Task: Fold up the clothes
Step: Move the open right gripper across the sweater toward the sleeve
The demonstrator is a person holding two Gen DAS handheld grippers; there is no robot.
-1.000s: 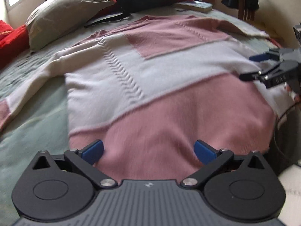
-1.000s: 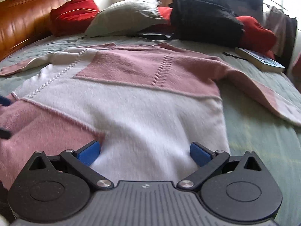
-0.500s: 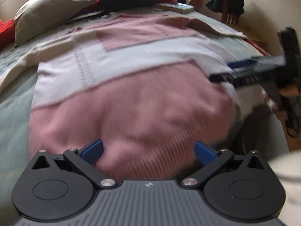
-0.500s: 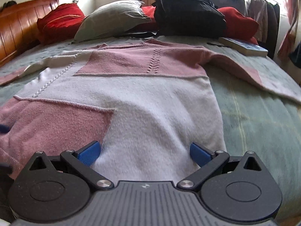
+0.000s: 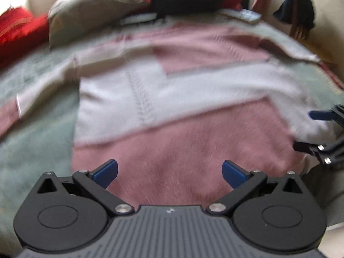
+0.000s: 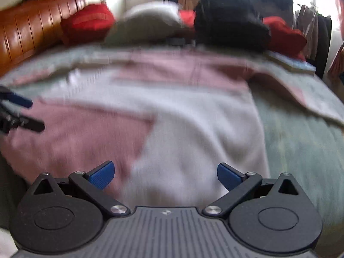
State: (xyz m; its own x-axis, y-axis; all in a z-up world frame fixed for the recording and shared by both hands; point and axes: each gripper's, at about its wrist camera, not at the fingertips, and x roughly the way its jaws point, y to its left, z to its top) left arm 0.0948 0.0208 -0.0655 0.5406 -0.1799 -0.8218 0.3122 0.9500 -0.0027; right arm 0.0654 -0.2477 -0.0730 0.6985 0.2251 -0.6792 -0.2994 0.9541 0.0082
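On the bed [image 5: 40, 142], in my left view, the sweater [image 5: 172, 99] lies spread flat, pink and white blocks, its hem nearest me and its neck at the far end by the pillow [image 5: 90, 6]. So its long axis runs near to far, collar pointing away from me, with one sleeve trailing off to the left and the other to the far right. My left tongs [image 5: 169, 171] hang just over the pink hem, blades wide apart with nothing between them. At the right edge my right tongs [image 5: 309, 129] show side-on, also parted, beside the hem's right corner. In my right view, the picture is blurred, but the same sweater [image 6: 193, 116] fills the middle, white panel straight ahead, pink panel to the left, the right sleeve running out over the green cover. My right tongs [image 6: 164, 173] sit above the white part of the hem, spread and empty. My left tongs [image 6: 28, 114] poke in at the left edge, gaping too. I judge the folding has not yet begun: I am lining both tongs up on the hem. Next I should drop each onto a hem corner, pinch through both layers, and carry the hem toward the neck.
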